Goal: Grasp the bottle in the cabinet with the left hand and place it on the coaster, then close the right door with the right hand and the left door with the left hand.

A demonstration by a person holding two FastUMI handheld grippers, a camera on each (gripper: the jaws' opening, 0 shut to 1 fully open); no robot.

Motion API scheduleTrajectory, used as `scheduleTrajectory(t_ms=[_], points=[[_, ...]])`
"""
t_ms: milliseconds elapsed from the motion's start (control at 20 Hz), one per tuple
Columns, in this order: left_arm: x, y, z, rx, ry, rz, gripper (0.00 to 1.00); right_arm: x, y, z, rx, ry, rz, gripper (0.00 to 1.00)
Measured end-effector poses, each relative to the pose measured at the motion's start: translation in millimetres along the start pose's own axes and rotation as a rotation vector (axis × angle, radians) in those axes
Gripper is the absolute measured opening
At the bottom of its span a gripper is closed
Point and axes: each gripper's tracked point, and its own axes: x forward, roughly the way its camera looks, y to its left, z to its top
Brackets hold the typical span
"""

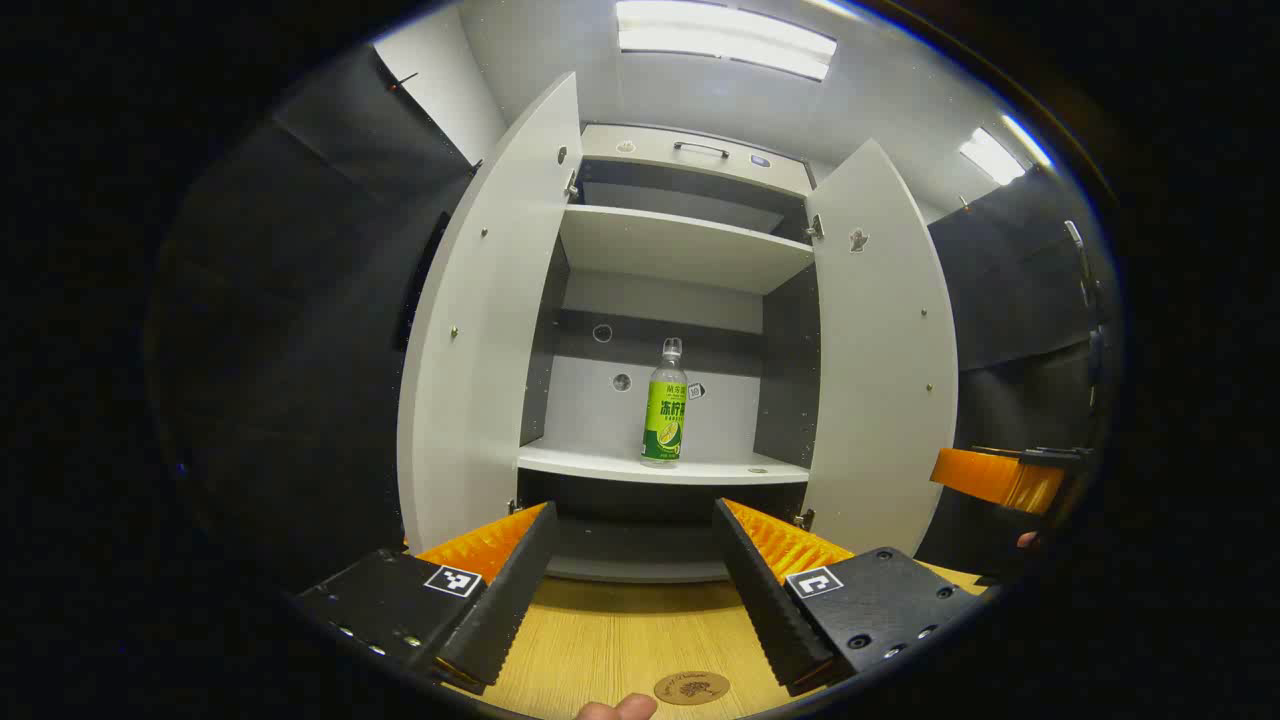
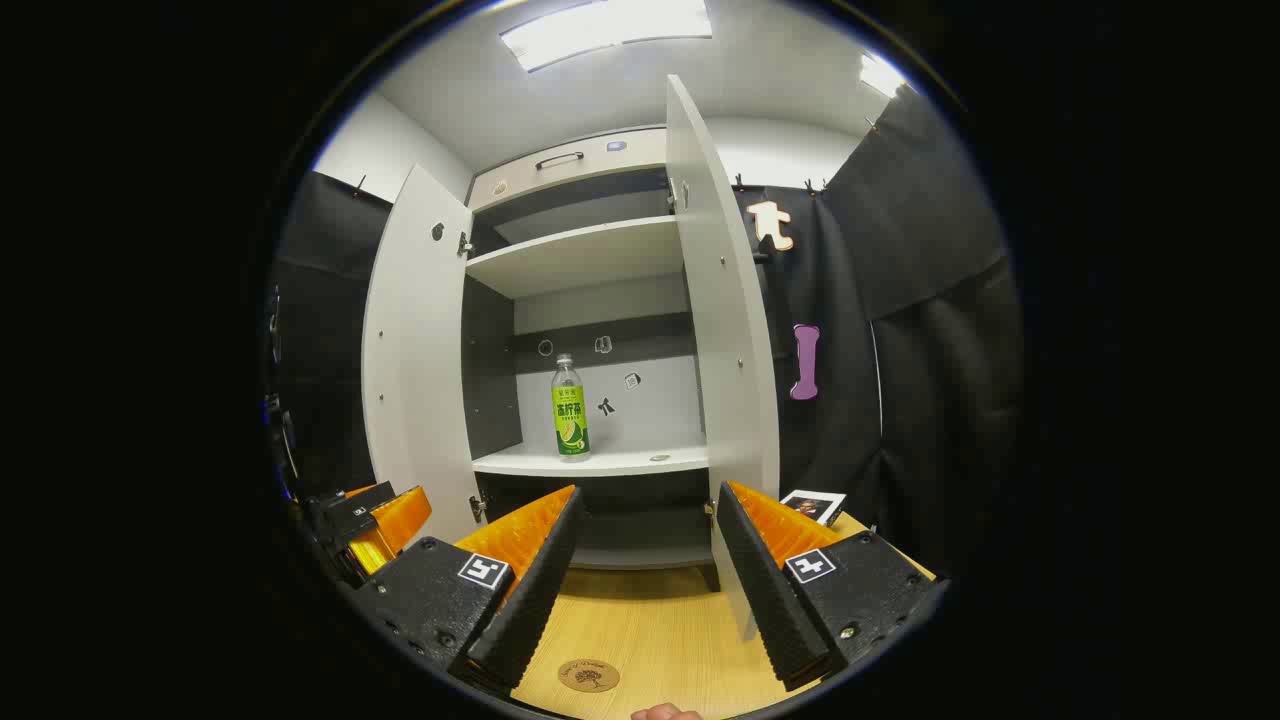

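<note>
Bottle point(image 1: 664, 405) stands upright on the cabinet shelf point(image 1: 600, 462), both doors open; both tools point(image 1: 634, 560) point(image 2: 647, 560) gape wide, empty. Tall and narrow, it could topple from an off-centre nudge.

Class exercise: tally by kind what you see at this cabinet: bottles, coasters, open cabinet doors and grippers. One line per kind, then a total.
bottle: 1
coaster: 1
Open cabinet doors: 2, left door and right door
Grippers: 2, left gripper and right gripper
Total: 6
</note>
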Motion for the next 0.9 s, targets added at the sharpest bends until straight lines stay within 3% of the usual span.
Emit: scheduleTrajectory(t_ms=[100, 200, 250, 300, 400, 650, 700, 800, 850, 900], points=[[2.0, 4.4, 3.7, -0.004, -0.014, 0.014, 1.0, 4.1, 3.1, 7.9, -0.008, -0.011, 0.017, 0.83], [0.8, 2.2, 2.0, -0.018, -0.005, 0.005, 0.95, 5.6, 1.7, 9.2, -0.024, -0.013, 0.009, 0.83], [-0.2, 1.3, -0.4, -0.018, 0.009, -0.004, 0.99, 6.0, 2.5, 8.5, -0.029, -0.016, 0.01, 0.83], [-0.9, 2.1, -2.0, -0.017, 0.015, -0.005, 0.94, 8.2, 4.9, 8.0, -0.033, -0.022, 0.012, 0.83], [-0.9, 4.6, -3.7, -0.017, 0.022, 0.0, 0.94, 7.2, 2.4, 5.2, -0.032, -0.019, 0.008, 0.83], [0.9, 7.1, -3.4, -0.015, 0.021, 0.004, 0.99, 5.9, -1.8, 2.9, -0.02, -0.004, 0.0, 0.83], [1.5, 7.1, -3.2, -0.016, 0.023, 0.002, 0.94, 5.8, -2.1, 1.9, -0.018, -0.001, -0.002, 0.83], [2.7, 6.6, -4.2, -0.017, 0.031, -0.004, 0.94, 5.8, -2.2, 0.7, -0.021, 0.005, -0.001, 0.83], [3.3, 4.9, -4.2, -0.019, 0.035, -0.01, 0.99, 5.9, -1.7, -0.4, -0.025, 0.009, -0.002, 0.83], [5.3, 4.7, -2.8, -0.023, 0.034, -0.018, 0.94, 5.0, -1.9, -1.7, -0.027, 0.012, -0.002, 0.83]])
